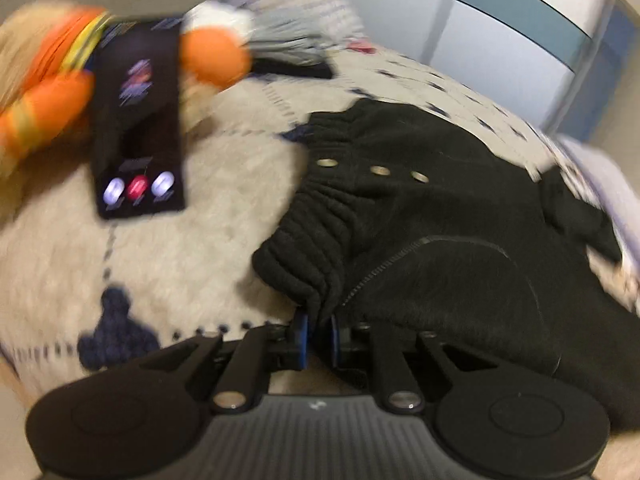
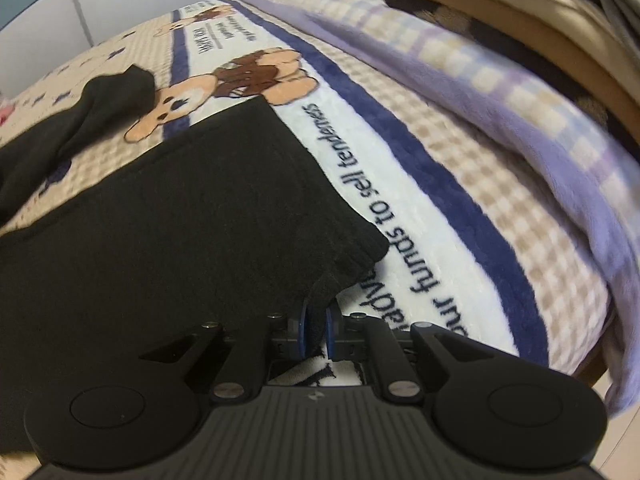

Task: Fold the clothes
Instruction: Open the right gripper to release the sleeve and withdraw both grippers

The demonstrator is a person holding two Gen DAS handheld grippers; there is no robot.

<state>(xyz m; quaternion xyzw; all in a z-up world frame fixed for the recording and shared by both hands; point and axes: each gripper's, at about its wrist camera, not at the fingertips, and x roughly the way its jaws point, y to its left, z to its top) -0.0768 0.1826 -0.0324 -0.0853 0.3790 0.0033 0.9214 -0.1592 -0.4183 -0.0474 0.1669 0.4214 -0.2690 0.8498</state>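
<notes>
Mid-fold: left gripper [image 1: 318,330] clamped on trousers [image 1: 440,216] waistband, right gripper [image 2: 318,328] clamped on cuff [image 2: 340,268]; next, lift both together, carry across evenly.

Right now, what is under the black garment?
The black garment lies on a printed blanket with bears and lettering, both grippers clamping its edge. Whatever lies beneath its middle is covered.

Your left wrist view is smeared by motion: the orange plush toy [image 1: 56,92] and the striped fabric [image 1: 276,0] behind it show no clear detail, and the markings on the dark card [image 1: 138,120] can't be read. In your right view, the black garment [image 2: 160,240] runs off the left edge, and the folded pile [image 2: 520,12] is cut off at the top right.
</notes>
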